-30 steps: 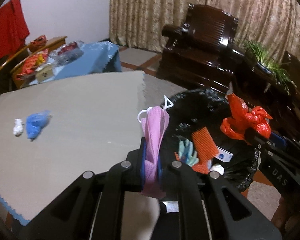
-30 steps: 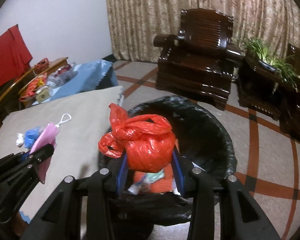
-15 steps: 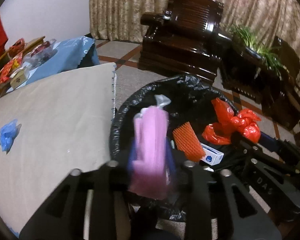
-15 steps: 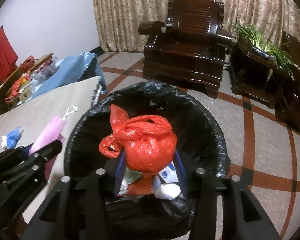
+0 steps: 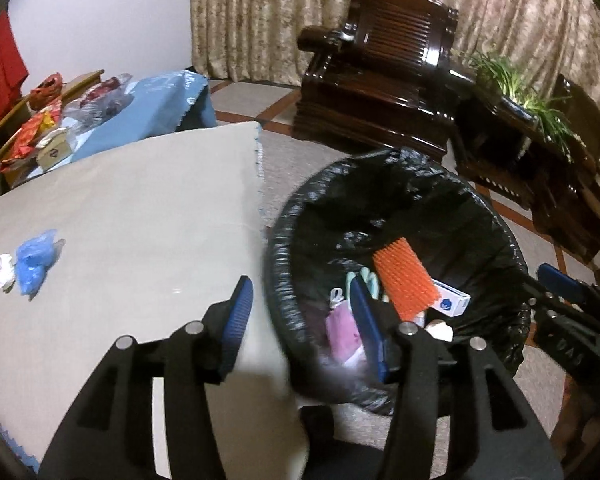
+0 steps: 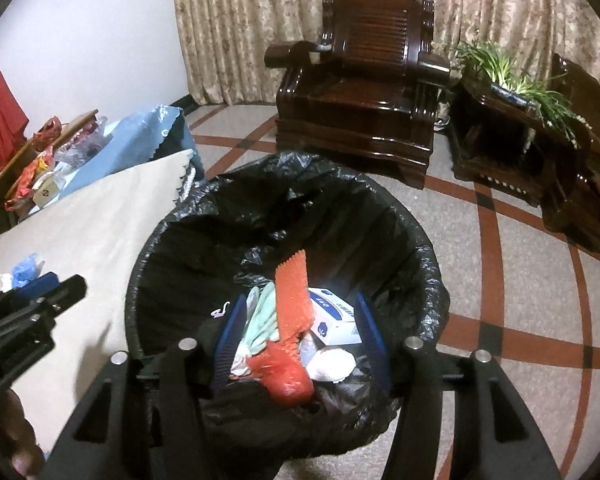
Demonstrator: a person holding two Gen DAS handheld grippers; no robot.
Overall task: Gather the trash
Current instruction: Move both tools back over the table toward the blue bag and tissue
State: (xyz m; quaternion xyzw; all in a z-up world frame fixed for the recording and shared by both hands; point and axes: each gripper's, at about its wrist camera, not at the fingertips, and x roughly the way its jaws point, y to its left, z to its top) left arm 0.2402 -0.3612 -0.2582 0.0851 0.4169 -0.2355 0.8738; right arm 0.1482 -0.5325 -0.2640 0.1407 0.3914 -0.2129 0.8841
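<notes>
A bin lined with a black bag [image 5: 396, 192] [image 6: 284, 204] stands beside the beige table [image 5: 132, 208]. My left gripper [image 5: 300, 312] is open and empty at the bin's near left rim. A pink mask [image 5: 342, 334] lies inside the bin below it. My right gripper [image 6: 300, 336] is open and empty over the bin. A red plastic bag [image 6: 286, 374] lies in the bin under it, with an orange brush [image 6: 294, 300], a white box [image 6: 334, 314] and pale gloves [image 6: 262, 318]. A blue wad [image 5: 34, 262] and a white scrap [image 5: 4, 278] lie on the table.
A dark wooden armchair [image 6: 360, 92] and a side table with a plant [image 6: 512, 92] stand behind the bin. A blue-covered table with clutter [image 5: 100, 120] is at the far left. The patterned floor [image 6: 512, 280] lies to the bin's right.
Both grippers moved over the bin and opened. The pink mask dropped from the left one and the red bag from the right one into the bin.
</notes>
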